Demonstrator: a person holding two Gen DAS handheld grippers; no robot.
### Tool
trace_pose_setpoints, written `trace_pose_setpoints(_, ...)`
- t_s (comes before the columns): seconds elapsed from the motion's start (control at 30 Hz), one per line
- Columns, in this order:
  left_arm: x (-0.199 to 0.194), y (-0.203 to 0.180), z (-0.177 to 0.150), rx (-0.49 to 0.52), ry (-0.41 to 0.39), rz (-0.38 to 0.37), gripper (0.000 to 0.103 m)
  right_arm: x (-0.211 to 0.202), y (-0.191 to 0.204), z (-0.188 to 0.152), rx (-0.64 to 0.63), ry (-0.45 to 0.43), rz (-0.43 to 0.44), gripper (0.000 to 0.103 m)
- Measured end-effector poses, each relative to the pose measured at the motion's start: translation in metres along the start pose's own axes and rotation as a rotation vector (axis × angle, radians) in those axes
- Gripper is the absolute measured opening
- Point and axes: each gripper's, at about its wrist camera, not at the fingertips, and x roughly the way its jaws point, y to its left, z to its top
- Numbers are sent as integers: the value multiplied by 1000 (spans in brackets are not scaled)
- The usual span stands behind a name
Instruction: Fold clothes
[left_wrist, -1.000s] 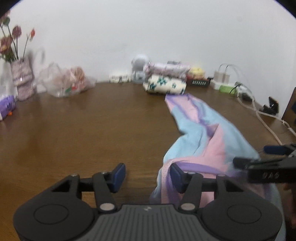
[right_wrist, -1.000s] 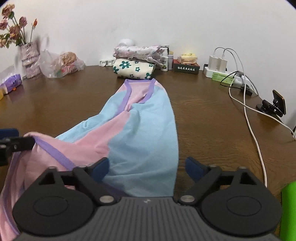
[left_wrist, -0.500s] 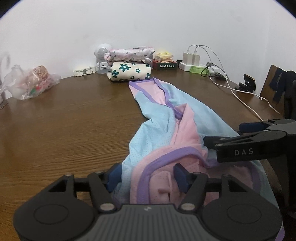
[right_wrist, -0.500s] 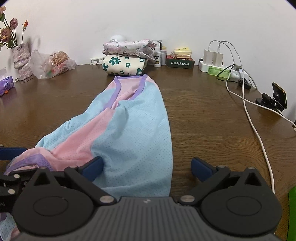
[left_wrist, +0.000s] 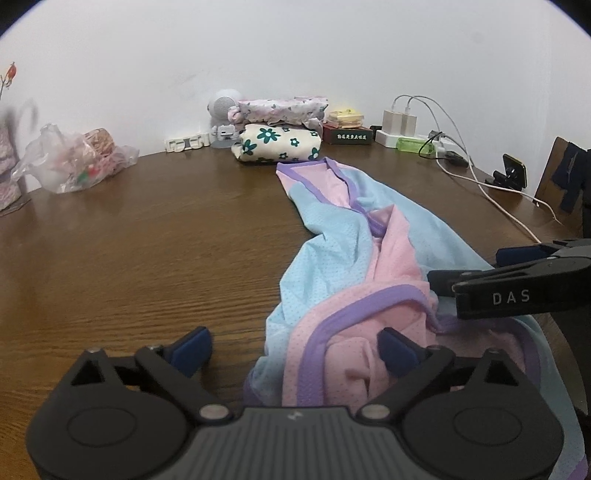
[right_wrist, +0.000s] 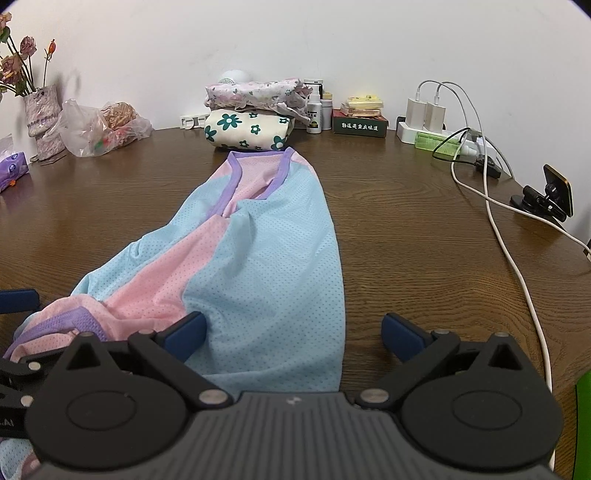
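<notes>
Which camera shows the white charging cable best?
The right wrist view: the cable runs unbroken from the chargers across the table toward the near edge. The left wrist view shows only its far stretch, small at the right, before it passes behind the right gripper.

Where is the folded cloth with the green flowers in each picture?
Left wrist view: the flowered cloth lies at the far edge of the table, just left of centre, under a purple-patterned bundle.
Right wrist view: the flowered cloth is at the top centre-left, touching the far end of the pink and blue garment.
Shared landmark: the white chargers to its right.
</notes>
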Motion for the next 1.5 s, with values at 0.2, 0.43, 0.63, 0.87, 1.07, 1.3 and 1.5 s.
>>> trace_pose_setpoints(0.2,0,-1,0,1,2,0,100,0,0,0,0,0,0,102)
trace_pose_setpoints(0.43,0,-2,0,-1,3,2,101,0,0,0,0,0,0,102)
trace_pose_setpoints(0.63,-8,2,-2,-26,9,-2,95,0,0,0,0,0,0,102)
trace_pose_setpoints(0.87,-60,29,-17,-94,-36,-71,95,0,0,0,0,0,0,102)
trace_pose_setpoints(1.07,-87,61,-34,-139,-49,-9,95,1,2,0,9,0,-14,103)
trace_pose_setpoints(1.3,-124,107,-54,-287,-143,41,96,-42,16,27,-70,-41,149,99)
trace_pose_setpoints(1.5,-135,146,-62,-410,-122,146,95,-67,68,30,-108,-90,536,103)
